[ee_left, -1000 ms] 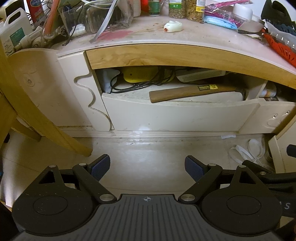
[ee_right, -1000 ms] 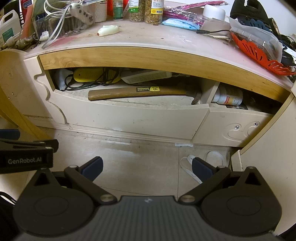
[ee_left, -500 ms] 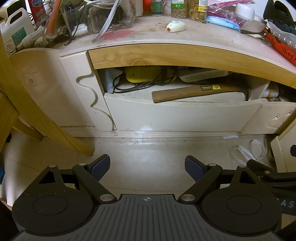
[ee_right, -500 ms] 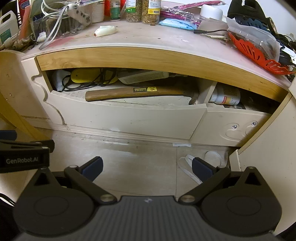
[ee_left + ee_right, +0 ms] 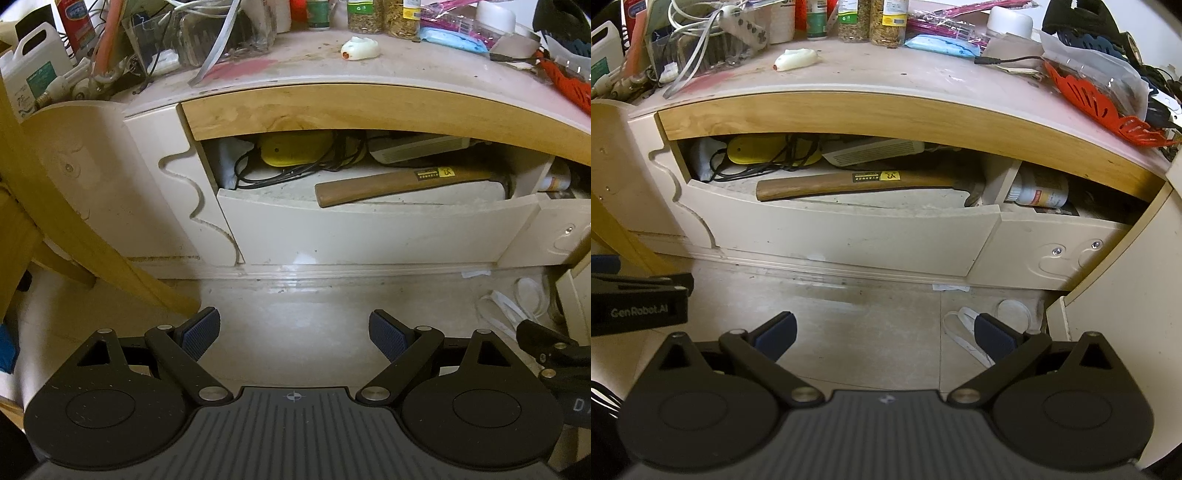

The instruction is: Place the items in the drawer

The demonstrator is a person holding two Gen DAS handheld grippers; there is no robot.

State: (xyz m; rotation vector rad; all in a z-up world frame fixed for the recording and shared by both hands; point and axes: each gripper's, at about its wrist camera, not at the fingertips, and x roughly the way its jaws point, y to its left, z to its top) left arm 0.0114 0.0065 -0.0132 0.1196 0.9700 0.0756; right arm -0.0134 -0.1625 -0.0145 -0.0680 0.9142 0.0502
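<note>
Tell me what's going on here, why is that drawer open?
A person holds two grippers, and both are open and empty right now. The left gripper and right gripper hover over the floor, facing the open drawer. A hammer and a yellow gadget with black cords already lie inside. More things, like a small white bottle, wait on the messy desk above.

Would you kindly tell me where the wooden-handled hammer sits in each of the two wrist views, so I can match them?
Left wrist: the hammer lies right of centre in the open drawer, handle end pointing left.
Right wrist: the hammer lies near the picture's centre, its head by the drawer's right wall.
Shared landmark: the yellow device with black cables behind the handle, at the drawer's left.
</note>
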